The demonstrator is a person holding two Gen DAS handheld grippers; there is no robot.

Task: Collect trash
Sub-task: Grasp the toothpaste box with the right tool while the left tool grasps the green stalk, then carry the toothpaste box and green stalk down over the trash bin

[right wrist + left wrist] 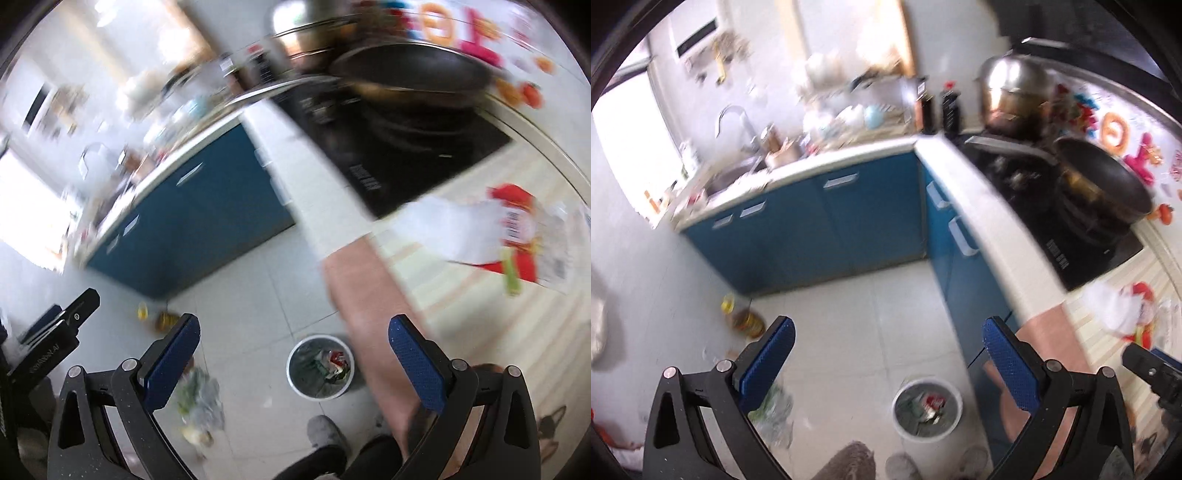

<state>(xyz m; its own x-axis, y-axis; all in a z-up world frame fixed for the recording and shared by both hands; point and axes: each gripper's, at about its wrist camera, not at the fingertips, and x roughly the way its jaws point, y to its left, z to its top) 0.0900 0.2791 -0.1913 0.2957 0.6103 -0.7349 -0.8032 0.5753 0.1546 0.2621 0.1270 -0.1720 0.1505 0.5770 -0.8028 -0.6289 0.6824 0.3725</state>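
Presently: left gripper (888, 352) fingers spread, empty; right gripper (293, 349) fingers spread, empty; white bin (927, 411) on floor, trash inside; wrapper (517, 236) on counter (461, 295).

Left gripper (886, 354) up high and angled downward, blue pads spread wide with nothing between them. Right gripper (293, 350) the same story: tilted down, jaws standing wide apart, nothing gripped. Each one catches the other at the frame's edge, so they sit side by side, near each other. Both views are smeared with blur. A slippered foot (327, 430) shows below.
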